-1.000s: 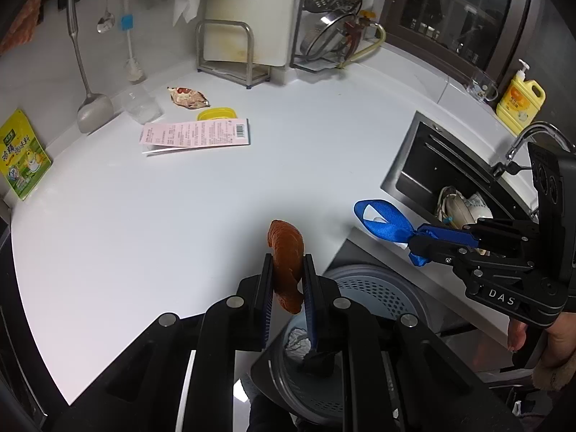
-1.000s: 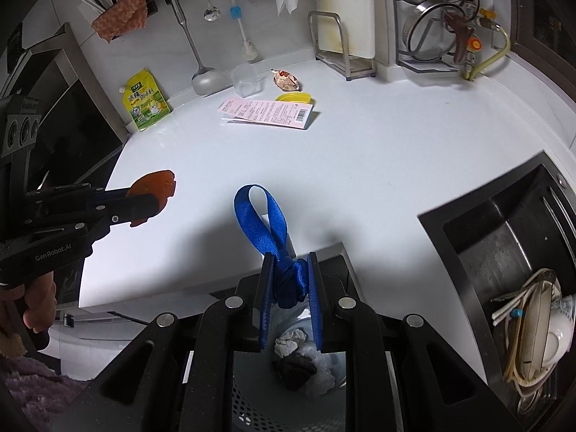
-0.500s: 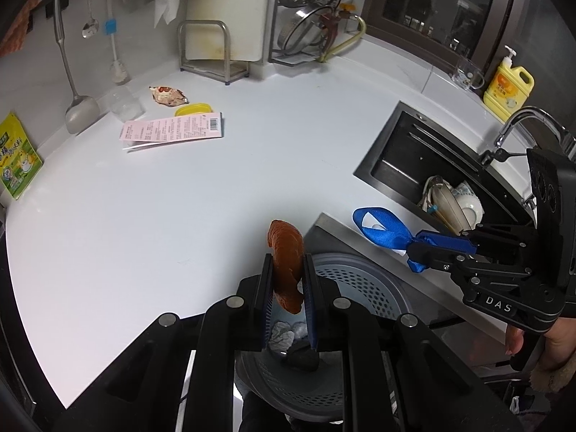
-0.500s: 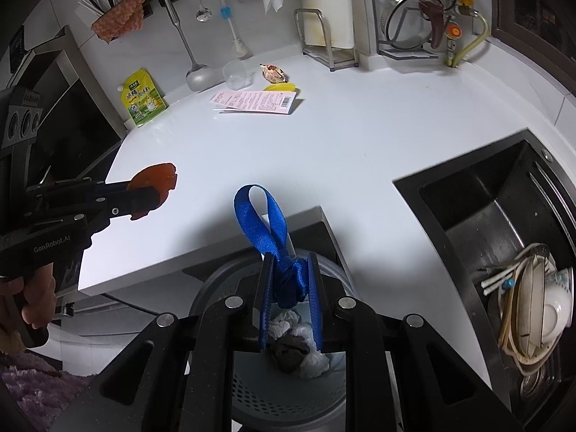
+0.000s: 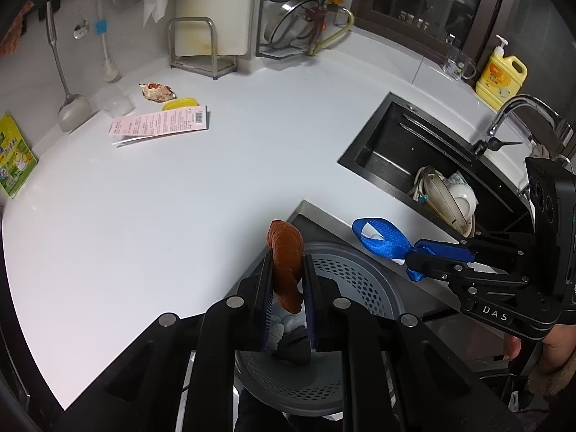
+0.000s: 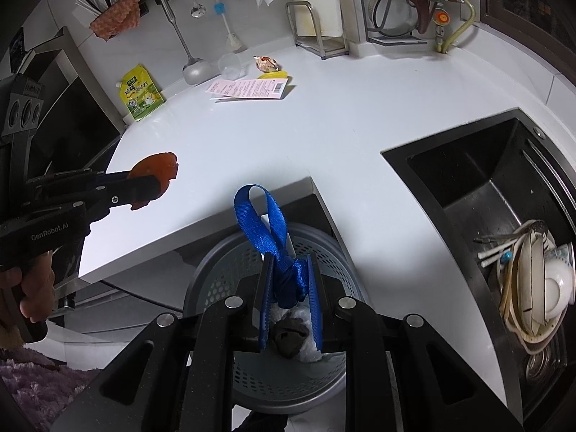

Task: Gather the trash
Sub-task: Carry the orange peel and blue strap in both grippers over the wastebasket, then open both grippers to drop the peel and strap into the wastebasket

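Note:
My left gripper [image 5: 287, 280] is shut on an orange peel [image 5: 285, 252] and holds it above the grey perforated trash bin [image 5: 363, 280], which stands below the counter edge. My right gripper [image 6: 288, 284] is shut on a knotted blue ribbon [image 6: 268, 223] over the same bin [image 6: 216, 280]. The bin holds crumpled white and dark trash [image 6: 291, 331]. In the right wrist view the left gripper [image 6: 144, 183] with the peel [image 6: 154, 169] is at the left. More trash lies far back on the white counter: a pink receipt [image 5: 162, 126], a yellow lid [image 5: 180, 102] and a crumpled wrapper [image 5: 156, 90].
A black sink [image 5: 424, 165] with dishes [image 5: 446, 198] is at the right, with a tap [image 5: 518, 115] and a yellow soap bottle [image 5: 500, 75]. A ladle [image 5: 72, 111], a clear cup [image 6: 230, 66], a green pouch [image 6: 140, 93] and a rack [image 5: 201, 46] line the back wall.
Both grippers have drawn back from the counter and now hang over the bin, each still holding its item. More of the bin shows beneath them.

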`<move>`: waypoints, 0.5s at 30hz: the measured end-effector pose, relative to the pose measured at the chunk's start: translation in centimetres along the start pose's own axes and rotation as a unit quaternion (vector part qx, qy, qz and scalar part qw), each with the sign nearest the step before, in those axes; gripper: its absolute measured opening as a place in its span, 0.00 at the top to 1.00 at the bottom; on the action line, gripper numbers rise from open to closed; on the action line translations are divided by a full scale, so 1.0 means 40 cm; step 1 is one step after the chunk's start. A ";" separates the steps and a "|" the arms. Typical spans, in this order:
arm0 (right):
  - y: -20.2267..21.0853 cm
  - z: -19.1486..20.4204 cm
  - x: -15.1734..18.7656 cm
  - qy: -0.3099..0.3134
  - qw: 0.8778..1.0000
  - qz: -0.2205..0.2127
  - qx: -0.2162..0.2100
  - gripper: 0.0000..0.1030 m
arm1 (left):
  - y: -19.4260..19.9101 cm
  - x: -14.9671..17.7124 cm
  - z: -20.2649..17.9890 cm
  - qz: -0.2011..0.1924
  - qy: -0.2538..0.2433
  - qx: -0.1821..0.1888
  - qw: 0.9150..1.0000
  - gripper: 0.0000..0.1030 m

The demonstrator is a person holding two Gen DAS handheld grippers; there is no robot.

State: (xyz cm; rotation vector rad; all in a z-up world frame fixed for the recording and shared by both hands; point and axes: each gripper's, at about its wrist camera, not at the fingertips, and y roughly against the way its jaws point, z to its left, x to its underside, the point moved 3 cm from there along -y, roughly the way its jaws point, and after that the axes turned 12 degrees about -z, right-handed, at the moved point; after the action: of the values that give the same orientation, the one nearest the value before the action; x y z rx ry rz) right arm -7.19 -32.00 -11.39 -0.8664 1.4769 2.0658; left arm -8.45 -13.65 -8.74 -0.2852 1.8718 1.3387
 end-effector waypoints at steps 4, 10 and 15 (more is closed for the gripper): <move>0.006 -0.005 0.014 -0.005 1.000 0.002 0.001 0.83 | -0.003 0.007 -0.008 0.003 0.000 0.002 1.000 0.85; 0.009 -0.007 0.032 -0.005 1.000 0.007 0.001 0.83 | -0.007 0.016 -0.019 0.007 -0.002 0.007 1.000 0.85; 0.007 -0.002 0.044 -0.002 1.000 0.012 -0.001 0.83 | -0.006 0.019 -0.019 0.009 -0.001 0.007 1.000 0.85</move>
State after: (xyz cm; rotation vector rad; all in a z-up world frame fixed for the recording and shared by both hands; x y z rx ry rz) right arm -8.61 -32.18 -12.48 -0.8479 1.4902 2.0853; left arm -9.16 -14.21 -9.38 -0.2592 1.8859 1.3363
